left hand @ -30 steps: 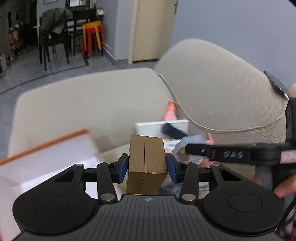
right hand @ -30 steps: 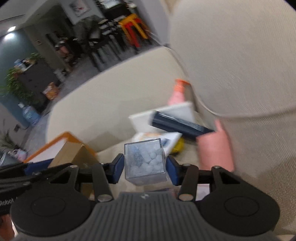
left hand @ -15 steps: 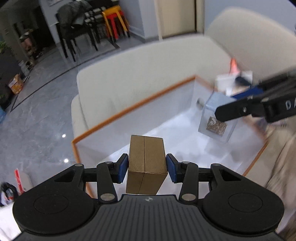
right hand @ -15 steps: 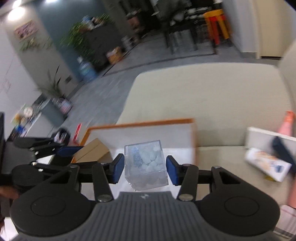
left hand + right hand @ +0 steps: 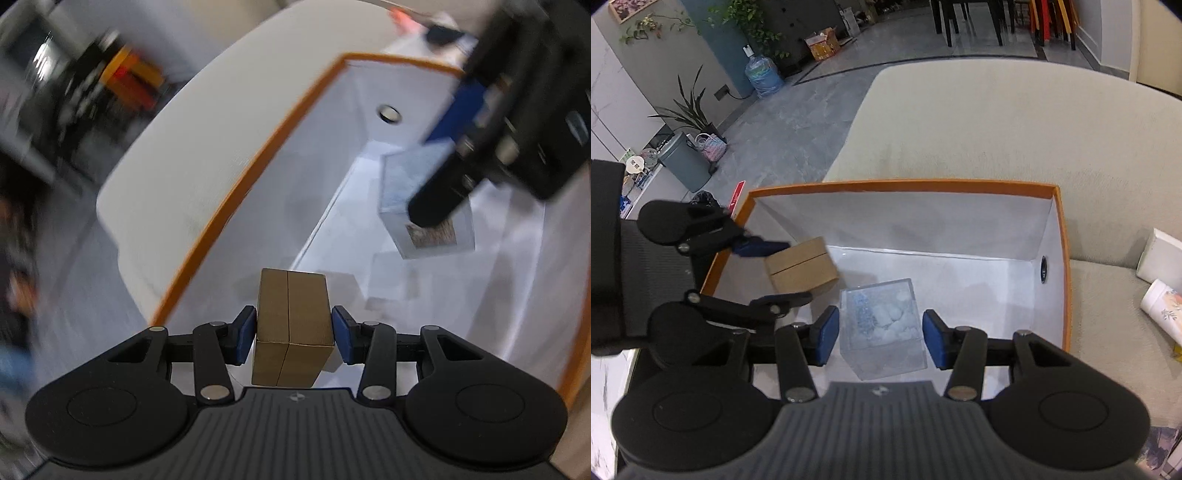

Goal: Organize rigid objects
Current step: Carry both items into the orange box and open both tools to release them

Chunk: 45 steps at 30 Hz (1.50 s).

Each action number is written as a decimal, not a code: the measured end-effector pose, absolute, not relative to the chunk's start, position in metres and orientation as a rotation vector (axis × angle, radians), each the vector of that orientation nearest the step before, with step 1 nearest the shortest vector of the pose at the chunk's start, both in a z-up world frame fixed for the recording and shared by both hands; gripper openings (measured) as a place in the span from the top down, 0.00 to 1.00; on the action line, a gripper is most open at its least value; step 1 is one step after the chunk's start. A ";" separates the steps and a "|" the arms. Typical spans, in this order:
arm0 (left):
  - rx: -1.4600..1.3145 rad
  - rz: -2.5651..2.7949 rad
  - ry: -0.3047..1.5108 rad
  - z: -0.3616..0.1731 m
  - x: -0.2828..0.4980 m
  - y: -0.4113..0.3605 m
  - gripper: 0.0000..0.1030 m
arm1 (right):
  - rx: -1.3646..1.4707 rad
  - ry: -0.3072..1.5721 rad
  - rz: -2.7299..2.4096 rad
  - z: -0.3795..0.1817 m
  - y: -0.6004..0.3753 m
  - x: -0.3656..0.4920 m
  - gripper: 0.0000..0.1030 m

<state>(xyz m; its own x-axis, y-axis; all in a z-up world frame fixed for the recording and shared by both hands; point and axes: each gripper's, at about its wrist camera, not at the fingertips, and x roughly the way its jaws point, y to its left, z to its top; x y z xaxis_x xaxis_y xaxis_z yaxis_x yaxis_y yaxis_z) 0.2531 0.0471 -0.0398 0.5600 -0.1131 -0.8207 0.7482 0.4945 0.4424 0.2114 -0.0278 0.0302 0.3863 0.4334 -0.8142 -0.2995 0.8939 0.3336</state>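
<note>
Inside the orange-rimmed box (image 5: 1060, 258), 2 grippers each bracket a cube: left gripper (image 5: 293, 334) around the brown box (image 5: 291, 325), right gripper (image 5: 881, 334) around the clear cube (image 5: 882, 328).

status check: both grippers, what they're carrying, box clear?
Left gripper shut on gold box; right gripper shut on clear cube. Both over the orange-rimmed box, not released. Nothing visible on its floor.

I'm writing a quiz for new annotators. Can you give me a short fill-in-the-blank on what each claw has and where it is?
1. The left claw grips a ____ cardboard box.
2. The right claw holds a ____ cube with white lumps inside.
3. Both claws are over a white bin with an ____ rim.
4. The bin sits on a beige ____.

Missing words: brown; clear; orange; sofa
</note>
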 end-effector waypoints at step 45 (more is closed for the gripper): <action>0.398 -0.331 0.949 0.015 0.271 0.091 0.62 | 0.253 1.233 0.386 -0.024 0.031 0.270 0.52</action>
